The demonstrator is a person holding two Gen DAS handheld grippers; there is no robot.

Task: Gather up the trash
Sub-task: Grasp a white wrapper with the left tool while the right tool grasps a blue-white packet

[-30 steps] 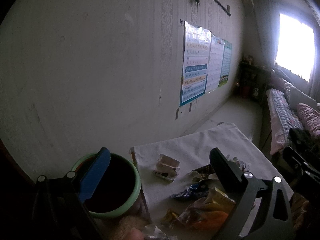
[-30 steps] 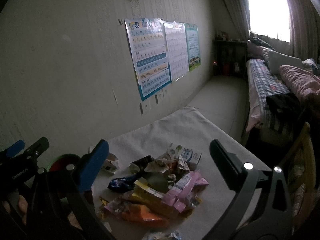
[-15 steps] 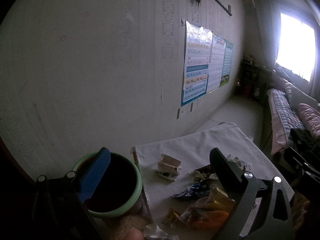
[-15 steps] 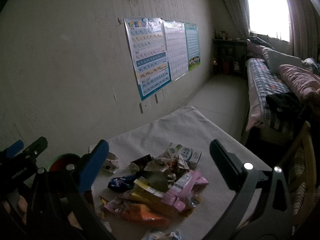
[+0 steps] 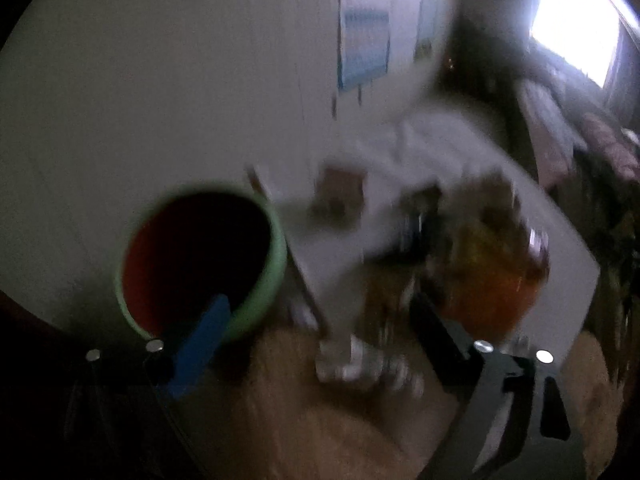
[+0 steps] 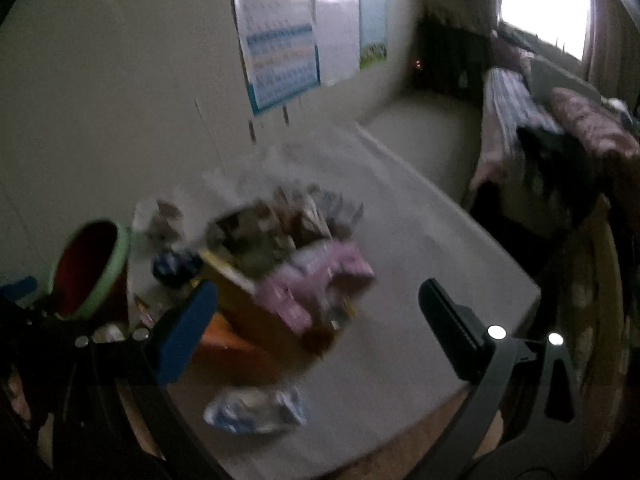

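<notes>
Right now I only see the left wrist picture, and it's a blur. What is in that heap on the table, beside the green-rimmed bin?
Observer: The right wrist view shows a pink wrapper lying on top of the heap.
Visitor: Are the other tongs holding any of it?
Observer: No. The right tongs are open and point at the heap, with nothing pinched.
Visitor: And the pale blur nearest me?
Observer: That is a crumpled blue-and-white wrapper, lying apart from the heap near the table's near edge.
</notes>
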